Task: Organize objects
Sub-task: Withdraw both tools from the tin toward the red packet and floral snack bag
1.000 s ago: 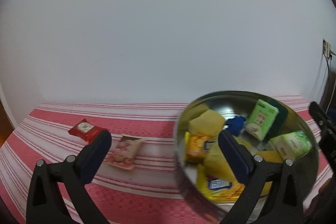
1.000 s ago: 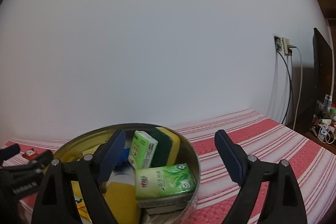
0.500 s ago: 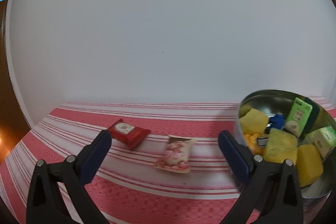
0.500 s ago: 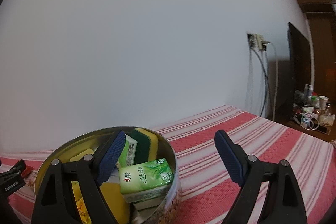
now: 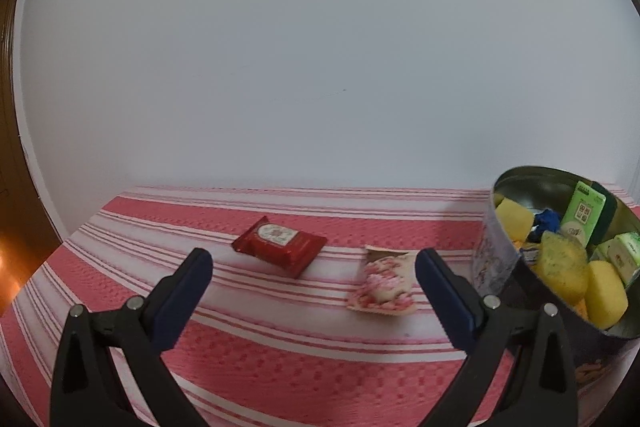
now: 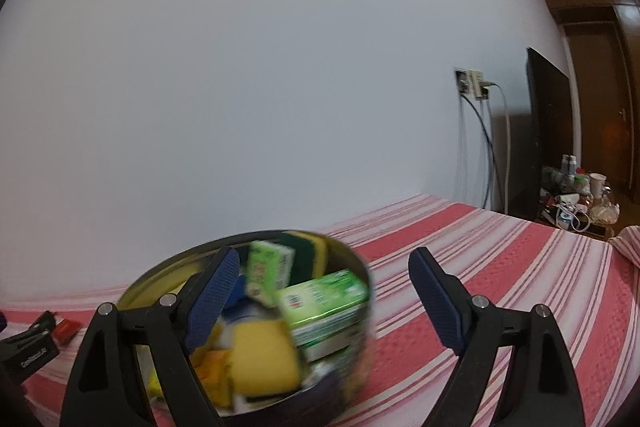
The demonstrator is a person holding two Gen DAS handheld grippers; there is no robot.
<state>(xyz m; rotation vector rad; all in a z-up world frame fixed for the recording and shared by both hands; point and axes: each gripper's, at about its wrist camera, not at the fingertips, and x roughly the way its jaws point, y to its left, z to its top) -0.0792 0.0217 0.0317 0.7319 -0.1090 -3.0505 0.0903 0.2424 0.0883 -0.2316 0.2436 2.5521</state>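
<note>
A red snack packet [image 5: 280,245] and a pink-and-white snack packet [image 5: 384,281] lie on the red-and-white striped cloth [image 5: 280,367]. My left gripper [image 5: 314,261] is open and empty, just in front of both packets. A round metal tin [image 5: 496,251] at the right holds yellow sponges, green tissue packs and other small items. My right gripper [image 6: 324,265] is open and empty over the tin [image 6: 362,291], its left finger above the contents. The red packet [image 6: 66,329] shows at the far left in the right wrist view.
A white wall stands close behind the cloth. In the right wrist view a wall socket with cables [image 6: 474,85], a dark screen [image 6: 548,131] and a cluttered side table [image 6: 576,203] are at the far right. The striped cloth [image 6: 500,267] stretches right of the tin.
My left gripper has swung left, away from the tin and toward the two packets. My right gripper has shifted, so the tin now looks blurred and nearer its left finger.
</note>
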